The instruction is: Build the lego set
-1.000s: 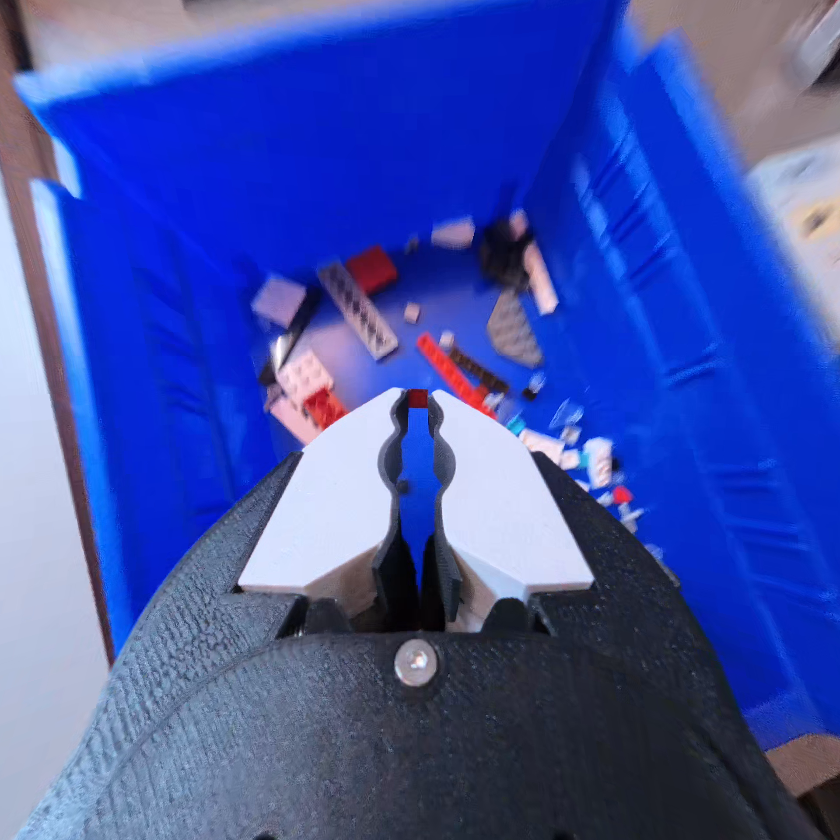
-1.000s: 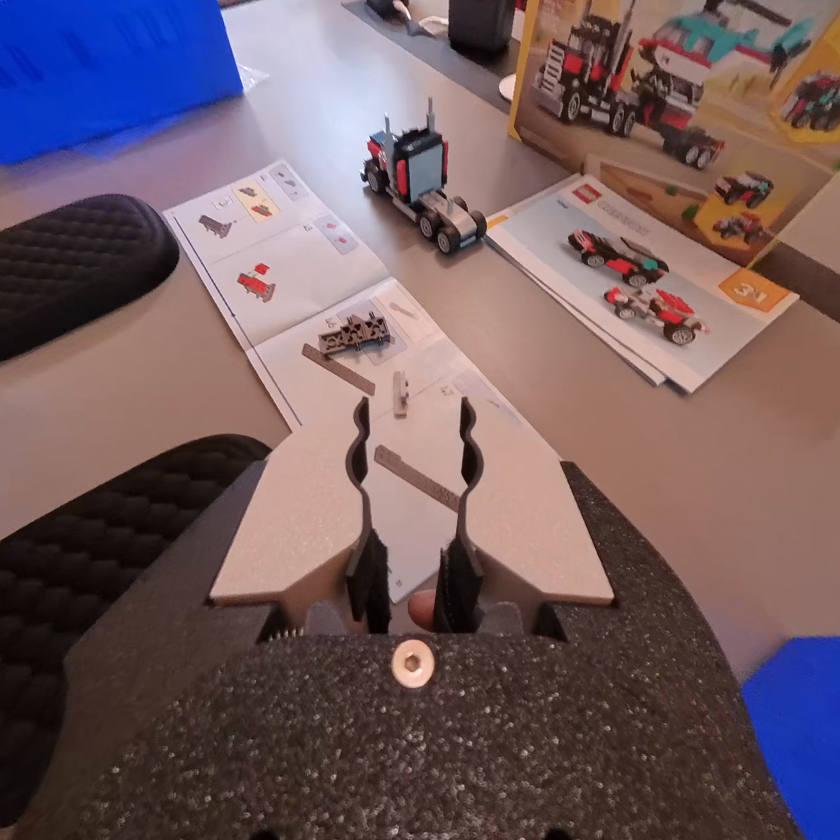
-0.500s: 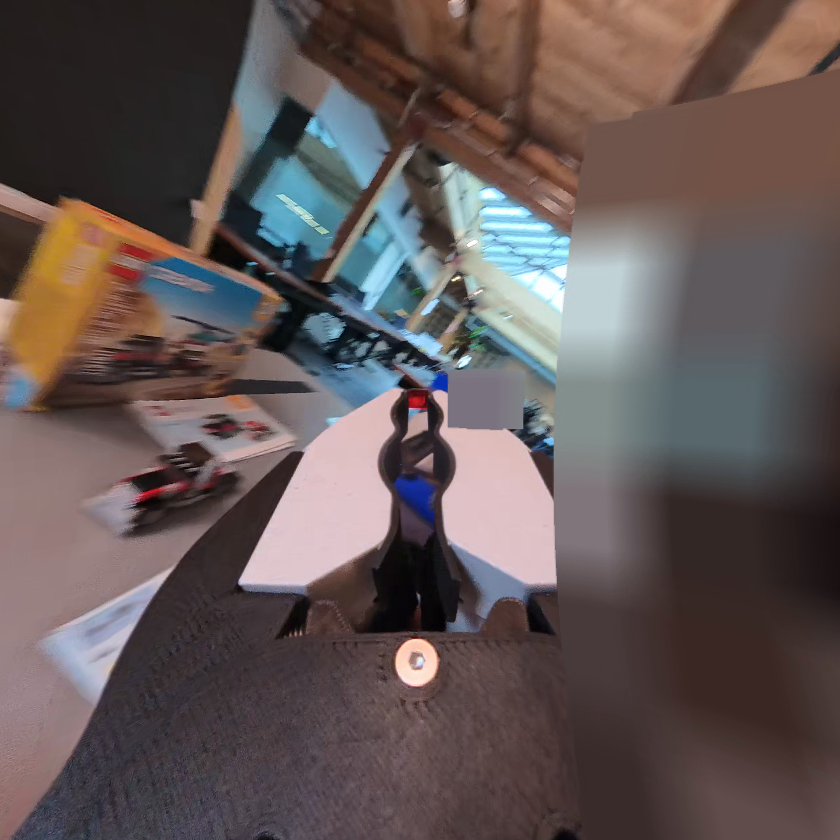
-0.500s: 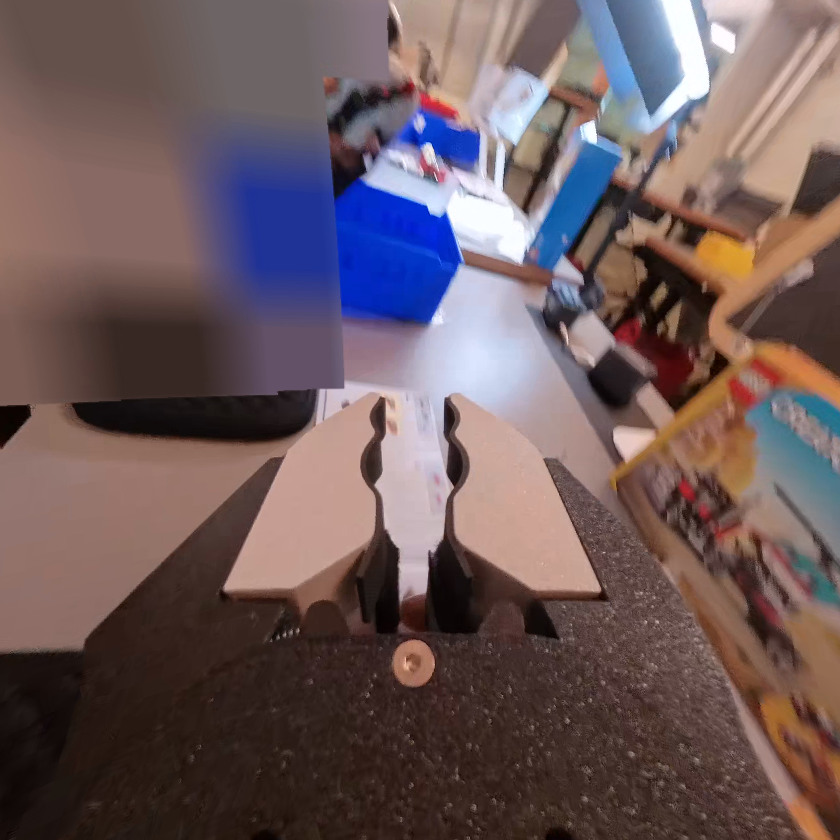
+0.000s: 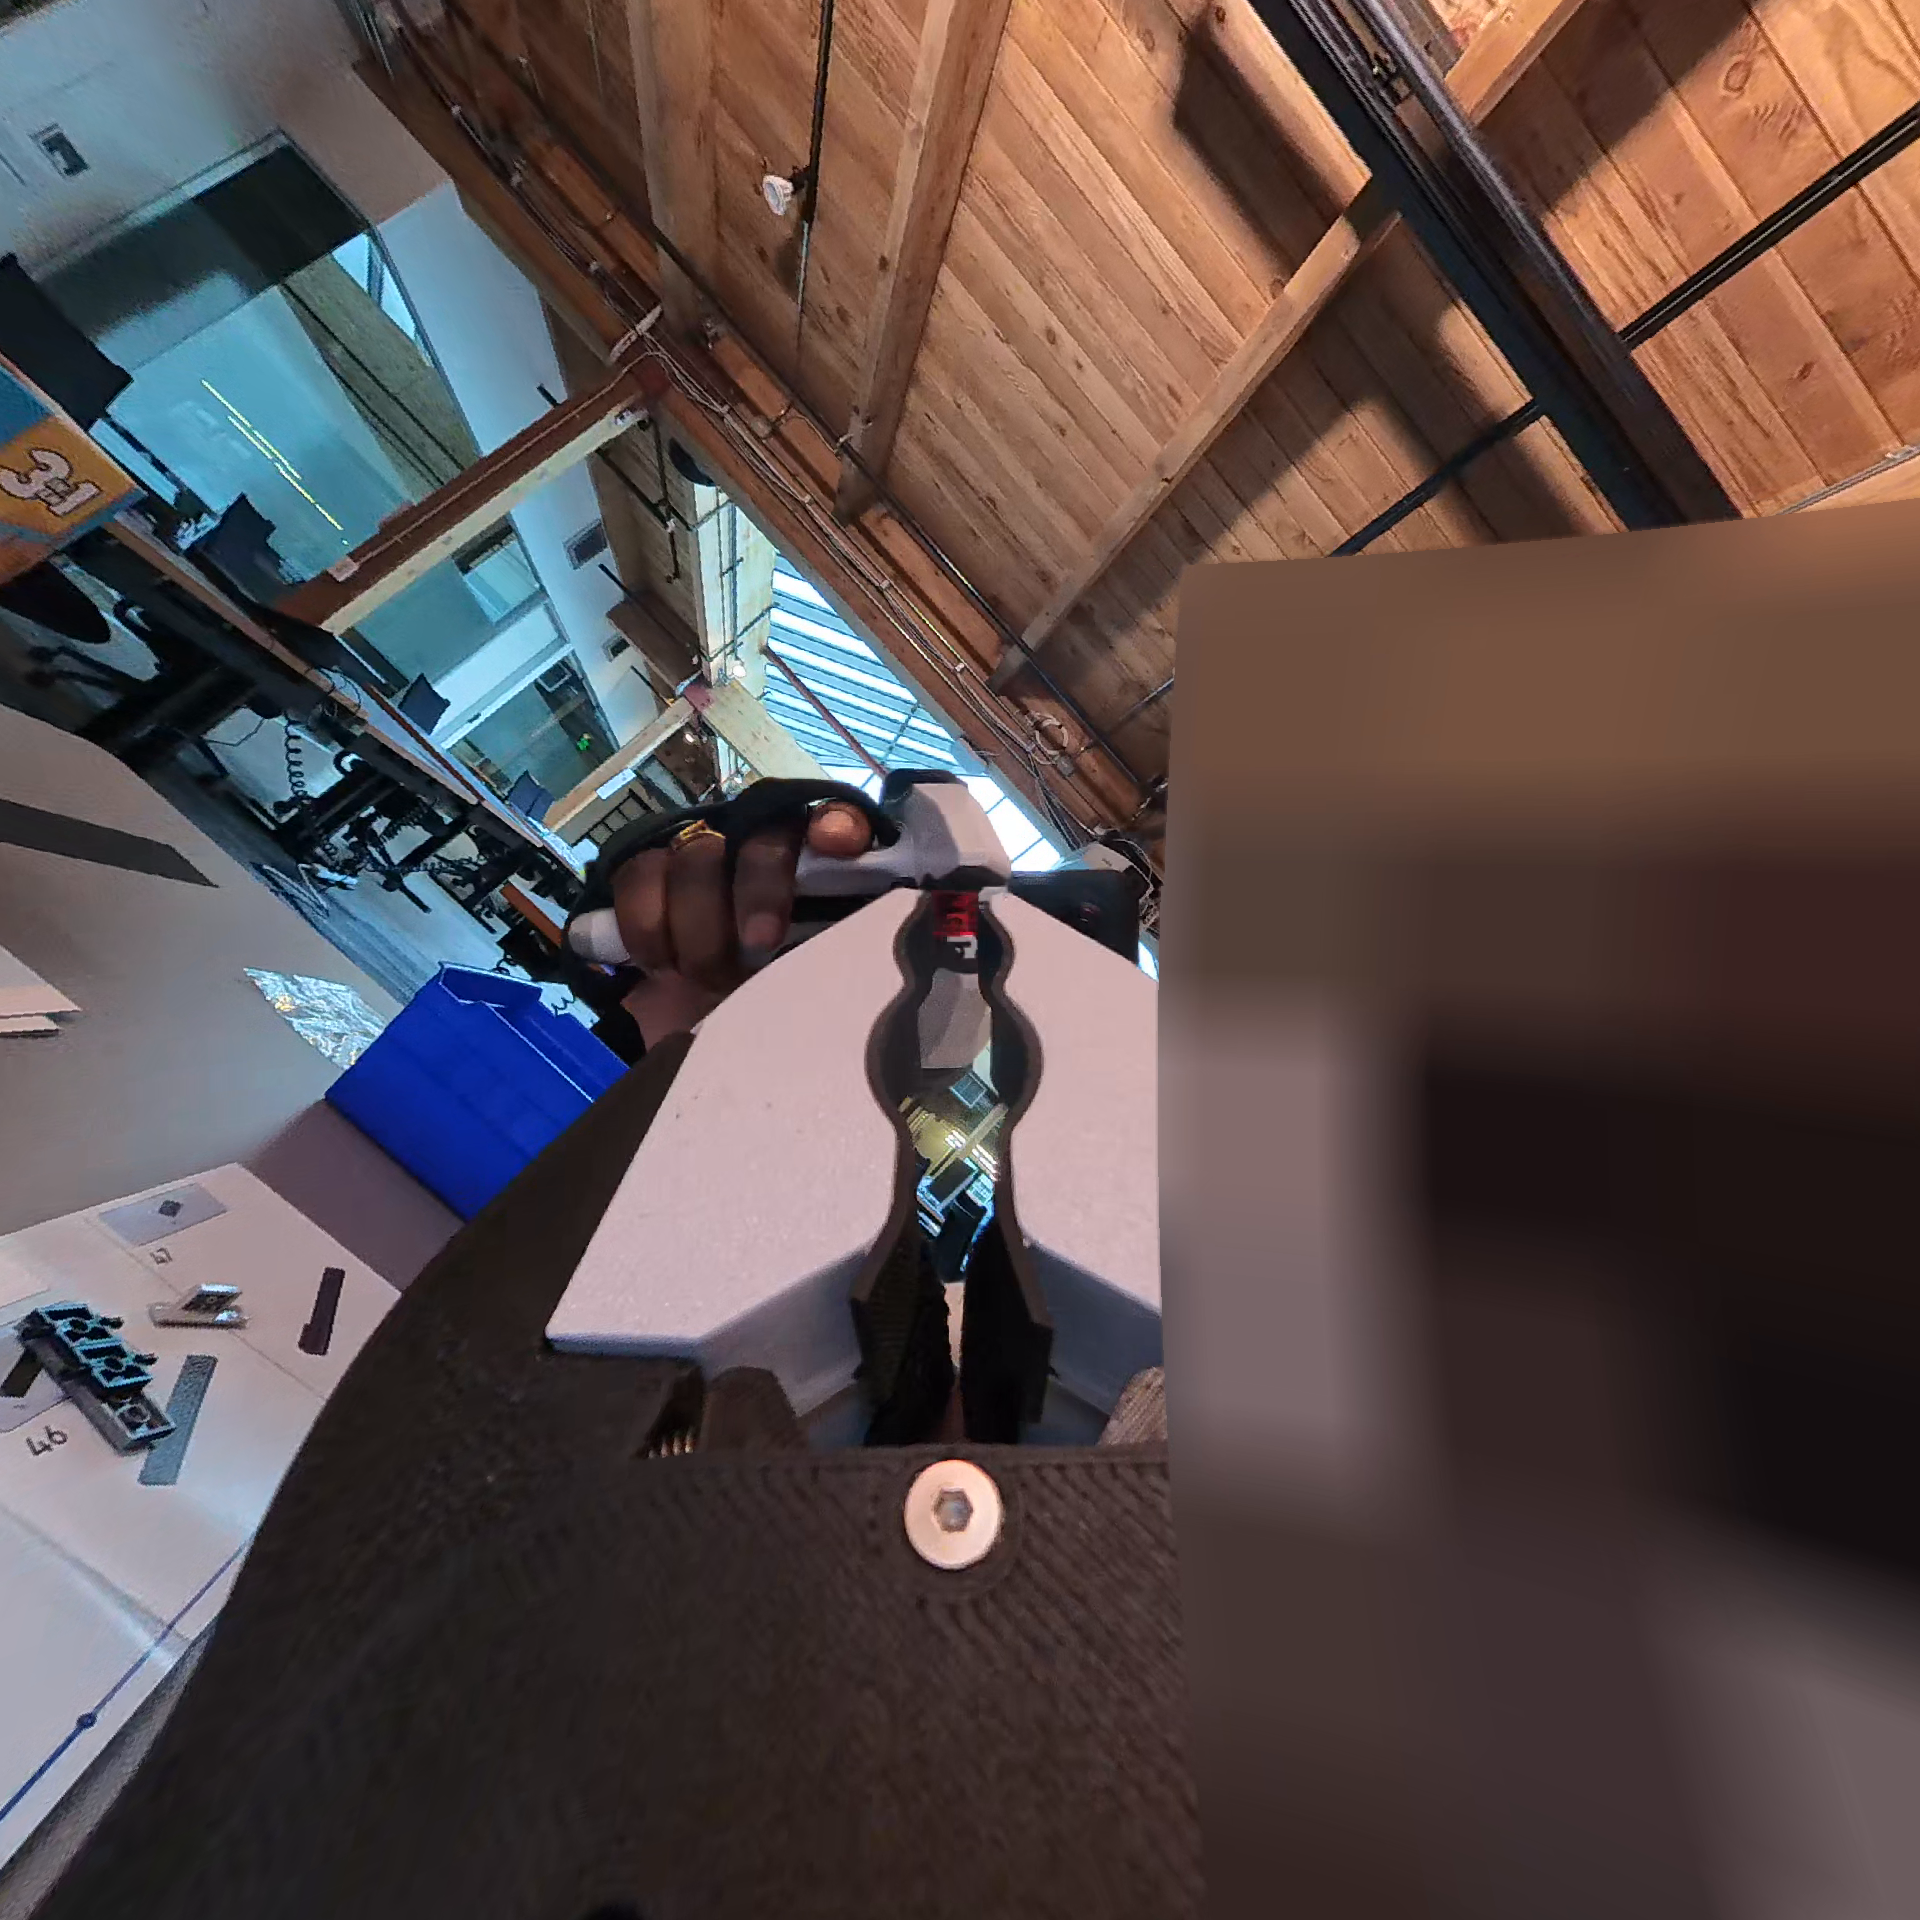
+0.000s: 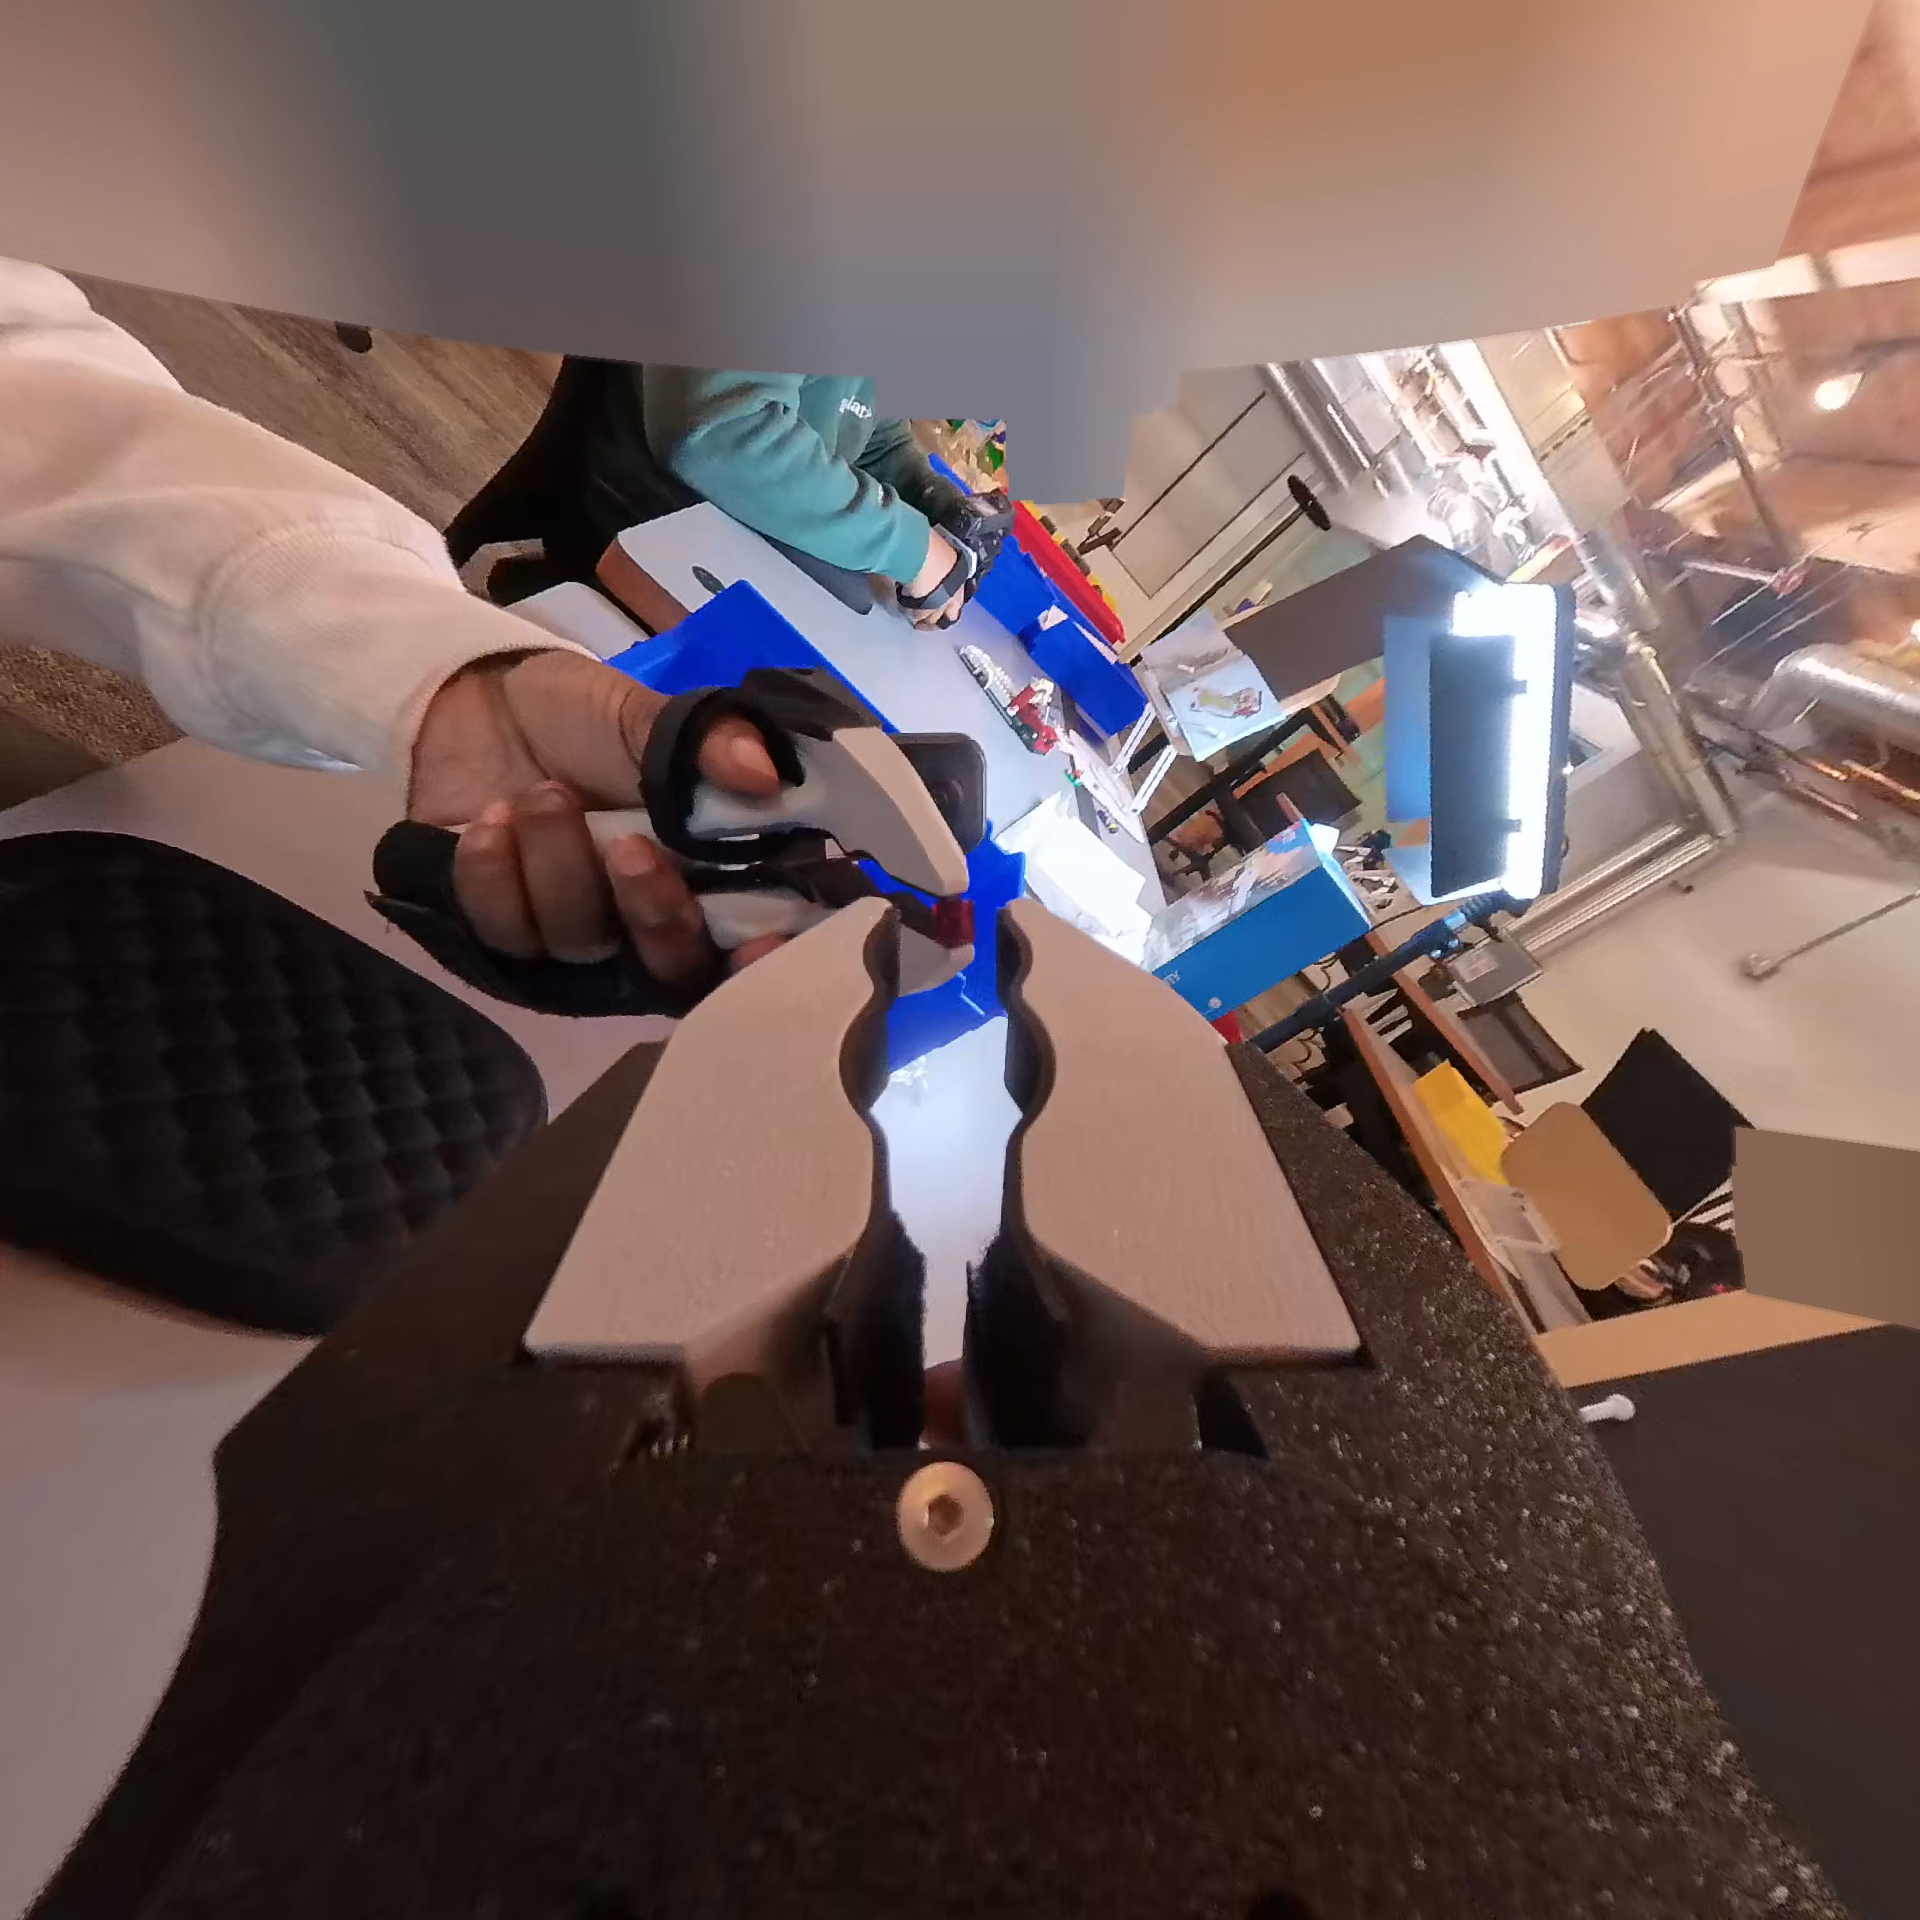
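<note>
The left gripper (image 5: 954, 920) is pinching a tiny red lego piece (image 5: 951, 916) tight at its tips, up in the air. The right gripper (image 6: 943, 920) is partly open with nothing in it, and its tips are sitting on either side of that red piece, maybe to take it. Down on the surface (image 5: 135, 1060), a small dark gray lego build (image 5: 91, 1361) is lying on the open instruction booklet (image 5: 94, 1538) with a few loose gray pieces beside it. That build looks only just begun, so most of the job is probably waiting. The blue bin (image 5: 457, 1091) is sitting farther back.
</note>
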Available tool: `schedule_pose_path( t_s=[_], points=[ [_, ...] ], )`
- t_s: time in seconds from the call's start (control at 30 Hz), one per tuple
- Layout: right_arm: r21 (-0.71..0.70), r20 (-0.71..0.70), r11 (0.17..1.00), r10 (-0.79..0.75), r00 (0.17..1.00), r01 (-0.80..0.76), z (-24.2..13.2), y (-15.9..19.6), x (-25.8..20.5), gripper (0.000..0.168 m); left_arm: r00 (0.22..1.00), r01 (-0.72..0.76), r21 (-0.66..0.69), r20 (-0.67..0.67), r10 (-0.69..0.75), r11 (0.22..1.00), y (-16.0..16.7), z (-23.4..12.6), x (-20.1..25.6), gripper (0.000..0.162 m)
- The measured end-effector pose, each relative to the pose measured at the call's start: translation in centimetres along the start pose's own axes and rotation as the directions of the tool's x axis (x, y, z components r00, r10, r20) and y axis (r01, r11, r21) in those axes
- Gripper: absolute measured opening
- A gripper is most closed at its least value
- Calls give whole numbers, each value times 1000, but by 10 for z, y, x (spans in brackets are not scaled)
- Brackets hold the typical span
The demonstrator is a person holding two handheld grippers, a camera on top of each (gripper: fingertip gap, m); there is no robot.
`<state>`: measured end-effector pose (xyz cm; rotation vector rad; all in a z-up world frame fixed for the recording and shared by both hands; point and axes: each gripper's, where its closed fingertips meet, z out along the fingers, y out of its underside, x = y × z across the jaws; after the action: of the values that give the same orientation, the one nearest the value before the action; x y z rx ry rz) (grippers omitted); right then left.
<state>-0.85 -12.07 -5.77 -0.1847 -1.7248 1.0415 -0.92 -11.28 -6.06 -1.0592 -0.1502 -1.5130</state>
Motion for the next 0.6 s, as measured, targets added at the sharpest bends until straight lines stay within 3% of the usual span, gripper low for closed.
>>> schedule_pose_path(
  t_s=[0.6],
  points=[
    [-42,28,999,-8,1000,10,7,4,-1,8,1000,-17,-58,-10,17,998,3,2,2,8]
  ],
)
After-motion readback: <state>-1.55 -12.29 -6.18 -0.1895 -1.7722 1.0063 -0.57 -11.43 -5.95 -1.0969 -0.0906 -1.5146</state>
